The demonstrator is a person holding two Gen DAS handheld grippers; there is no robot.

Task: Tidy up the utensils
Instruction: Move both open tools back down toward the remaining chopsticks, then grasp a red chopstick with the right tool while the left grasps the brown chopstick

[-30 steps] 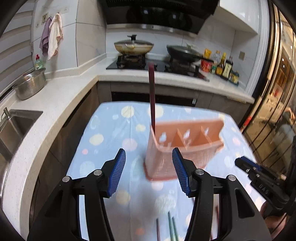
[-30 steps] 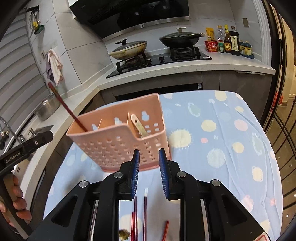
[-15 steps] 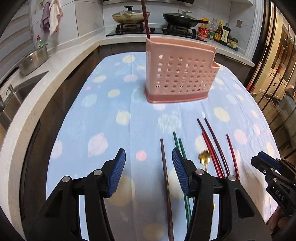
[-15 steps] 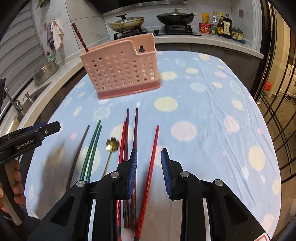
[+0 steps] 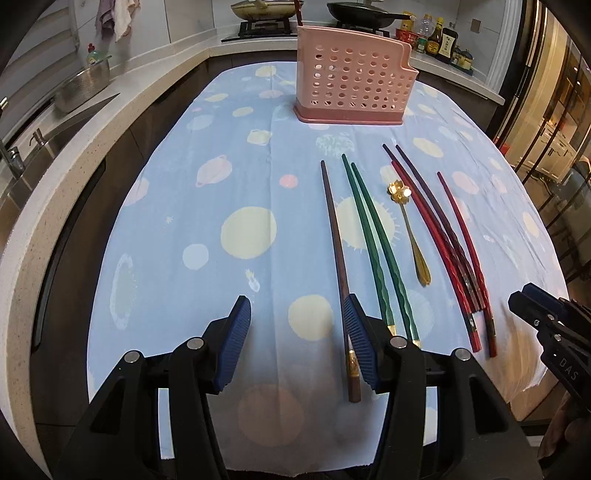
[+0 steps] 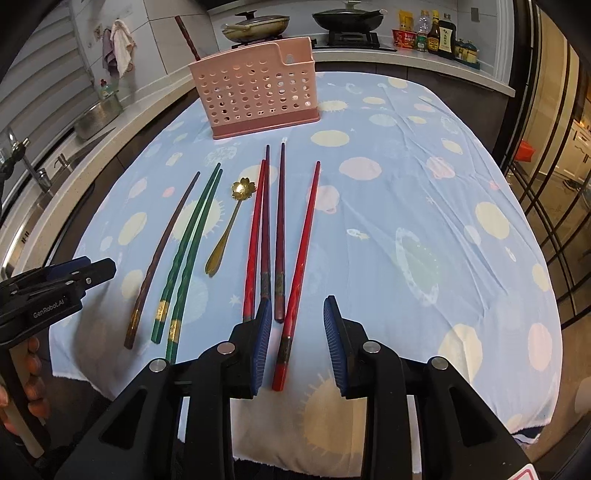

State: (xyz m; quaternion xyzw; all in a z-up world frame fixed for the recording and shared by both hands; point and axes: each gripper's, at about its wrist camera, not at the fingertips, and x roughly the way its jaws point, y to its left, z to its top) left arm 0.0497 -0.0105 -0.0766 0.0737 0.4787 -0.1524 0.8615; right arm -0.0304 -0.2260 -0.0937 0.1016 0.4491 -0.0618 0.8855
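A pink perforated utensil holder (image 5: pixel 354 86) (image 6: pixel 260 90) stands at the far side of the table, with one dark chopstick (image 6: pixel 186 37) upright in it. Near the front edge lie a brown chopstick (image 5: pixel 338 258) (image 6: pixel 166 243), two green chopsticks (image 5: pixel 373 243) (image 6: pixel 192 236), a gold flower-handled spoon (image 5: pixel 408 229) (image 6: pixel 231 221) and several red and dark chopsticks (image 5: pixel 439 236) (image 6: pixel 280 229). My left gripper (image 5: pixel 297 343) is open and empty over the brown chopstick's near end. My right gripper (image 6: pixel 295 343) is open and empty, its jaws either side of a red chopstick (image 6: pixel 301 258).
The table wears a blue cloth with pastel dots (image 5: pixel 221 192). A counter with a sink and a steel bowl (image 5: pixel 83 86) runs along the left. A stove with pans (image 6: pixel 347 18) and sauce bottles (image 6: pixel 432 35) stands behind. Glass doors are at the right.
Both grippers have drawn back from the pink holder toward the near table edge, over the utensils' near ends. The right gripper's jaws have opened wider.
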